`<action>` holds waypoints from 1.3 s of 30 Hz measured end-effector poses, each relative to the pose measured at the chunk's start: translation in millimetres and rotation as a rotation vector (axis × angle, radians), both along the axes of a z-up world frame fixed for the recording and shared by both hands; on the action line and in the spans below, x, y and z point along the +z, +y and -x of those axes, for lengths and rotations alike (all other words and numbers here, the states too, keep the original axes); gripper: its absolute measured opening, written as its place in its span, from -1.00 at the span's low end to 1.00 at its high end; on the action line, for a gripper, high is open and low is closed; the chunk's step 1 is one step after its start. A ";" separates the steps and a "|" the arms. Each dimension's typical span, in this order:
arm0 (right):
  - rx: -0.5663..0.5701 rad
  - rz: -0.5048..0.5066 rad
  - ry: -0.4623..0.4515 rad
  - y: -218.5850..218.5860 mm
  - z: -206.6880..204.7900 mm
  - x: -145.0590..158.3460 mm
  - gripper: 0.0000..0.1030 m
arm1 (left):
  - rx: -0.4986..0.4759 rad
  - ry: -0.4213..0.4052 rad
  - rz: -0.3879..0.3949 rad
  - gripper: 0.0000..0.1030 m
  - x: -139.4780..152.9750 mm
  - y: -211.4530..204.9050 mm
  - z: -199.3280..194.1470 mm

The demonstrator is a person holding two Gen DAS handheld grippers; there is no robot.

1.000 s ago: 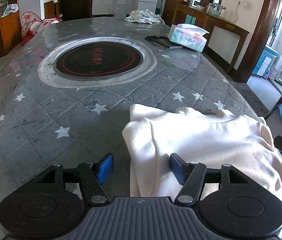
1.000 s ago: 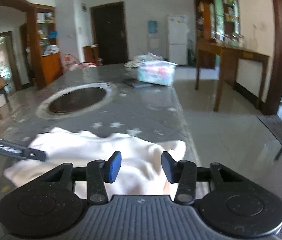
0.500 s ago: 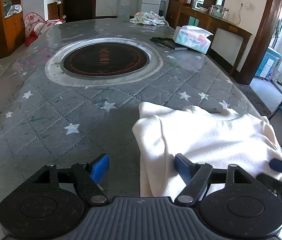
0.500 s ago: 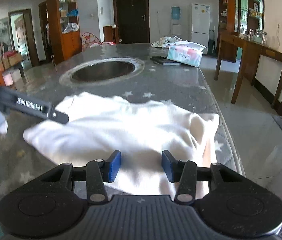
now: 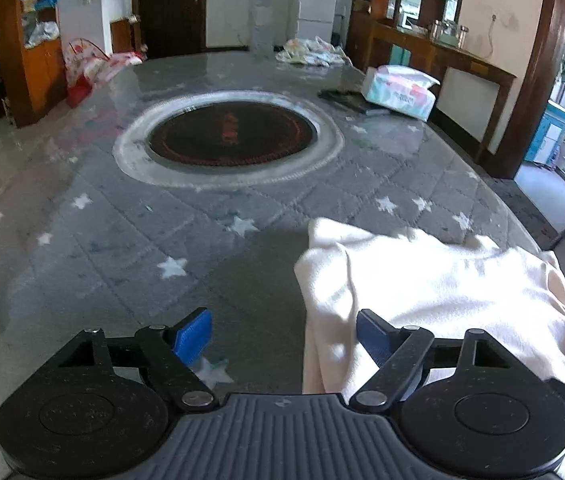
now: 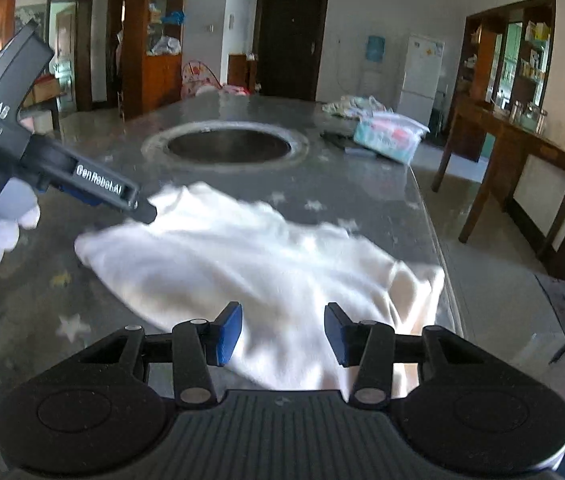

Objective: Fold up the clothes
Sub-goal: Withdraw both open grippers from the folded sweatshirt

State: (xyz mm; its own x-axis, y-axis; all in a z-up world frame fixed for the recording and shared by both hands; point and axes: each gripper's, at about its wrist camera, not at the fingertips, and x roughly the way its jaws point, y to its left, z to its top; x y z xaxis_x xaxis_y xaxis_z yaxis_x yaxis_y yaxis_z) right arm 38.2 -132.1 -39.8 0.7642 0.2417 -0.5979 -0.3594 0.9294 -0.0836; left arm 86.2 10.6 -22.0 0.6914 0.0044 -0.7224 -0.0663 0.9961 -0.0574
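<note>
A cream-white garment (image 5: 422, 280) lies folded on the grey star-patterned table, at the near right edge; it also shows in the right wrist view (image 6: 250, 256). My left gripper (image 5: 284, 336) is open and empty, above the garment's left edge, its right finger over the cloth. My right gripper (image 6: 282, 334) is open and empty, above the garment's near side. The left gripper's body (image 6: 62, 168) shows at the left of the right wrist view, held in a white-gloved hand.
A round dark hotplate (image 5: 230, 136) is set in the middle of the table (image 5: 102, 240). A tissue pack (image 5: 398, 90) and a dark flat object (image 5: 350, 100) lie at the far right, a bundle of cloth (image 5: 310, 52) at the far end. The table's right edge (image 6: 438, 240) drops to the floor.
Both grippers have risen and drawn back from the garment. The right gripper has swung left, so the garment now lies in full view before it. Both jaws stayed open.
</note>
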 end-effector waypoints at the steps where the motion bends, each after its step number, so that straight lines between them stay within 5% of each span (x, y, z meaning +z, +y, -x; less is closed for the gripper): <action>1: 0.002 -0.006 -0.009 3.6 -4.4 1.7 -0.11 | 0.000 -0.007 0.000 0.59 2.2 0.2 1.3; 9: 0.061 -0.051 0.045 36.8 -28.2 -10.2 -0.01 | -0.012 -0.009 0.007 0.59 8.2 3.1 5.1; 24: 0.184 0.040 0.025 53.4 13.1 -16.9 0.28 | -0.040 -0.025 0.017 0.64 14.6 -2.2 12.1; 29: 0.138 -0.068 0.037 30.0 4.2 5.8 0.37 | -0.077 -0.058 0.026 0.64 23.0 -8.8 17.3; 39: -0.002 -0.080 0.027 -0.8 -52.3 15.4 0.41 | -0.242 -0.101 0.052 0.44 16.3 -36.1 35.7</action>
State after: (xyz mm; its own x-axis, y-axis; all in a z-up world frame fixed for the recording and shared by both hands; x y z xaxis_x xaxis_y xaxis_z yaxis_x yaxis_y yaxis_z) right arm 90.5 -132.9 -24.4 0.7484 0.2883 -0.5973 -0.3591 0.9333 0.0006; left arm 50.5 -25.5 -5.7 0.7363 -0.2048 -0.6449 0.1817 0.9779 -0.1032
